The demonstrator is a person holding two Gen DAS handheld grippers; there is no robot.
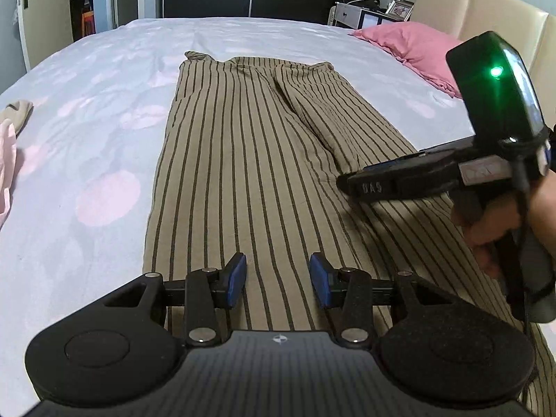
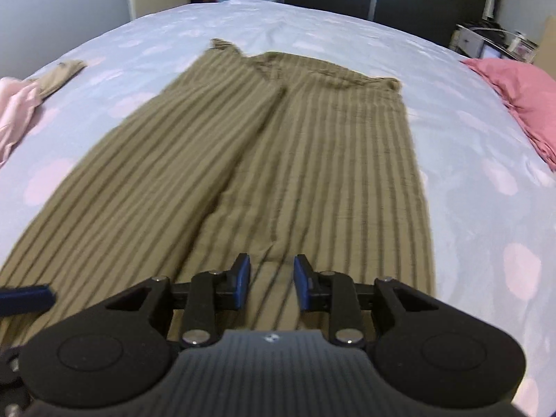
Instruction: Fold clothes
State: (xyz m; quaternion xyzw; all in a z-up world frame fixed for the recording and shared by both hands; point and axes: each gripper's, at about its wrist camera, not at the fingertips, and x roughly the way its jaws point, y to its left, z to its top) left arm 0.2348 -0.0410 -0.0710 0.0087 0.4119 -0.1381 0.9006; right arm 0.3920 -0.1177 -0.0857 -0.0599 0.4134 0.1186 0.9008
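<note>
Where striped trousers (image 1: pixel 243 160) lie, pink pillow (image 1: pixel 413 50) and pink garment (image 2: pixel 17 111) alongside

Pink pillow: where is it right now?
The pink fabric pillow lies at the far right of the pale floral bedsheet in both wrist views, right of the olive striped trousers, beside the cream padded headboard.

The striped trousers (image 1: pixel 250 160) lie flat in the middle of the bed (image 1: pixel 104 69), waistband at the far end. A pillow (image 1: pixel 413 48) sits far right, a nightstand (image 1: pixel 361 14) behind it. Other clothes (image 1: pixel 8 146) lie at the left edge.
</note>
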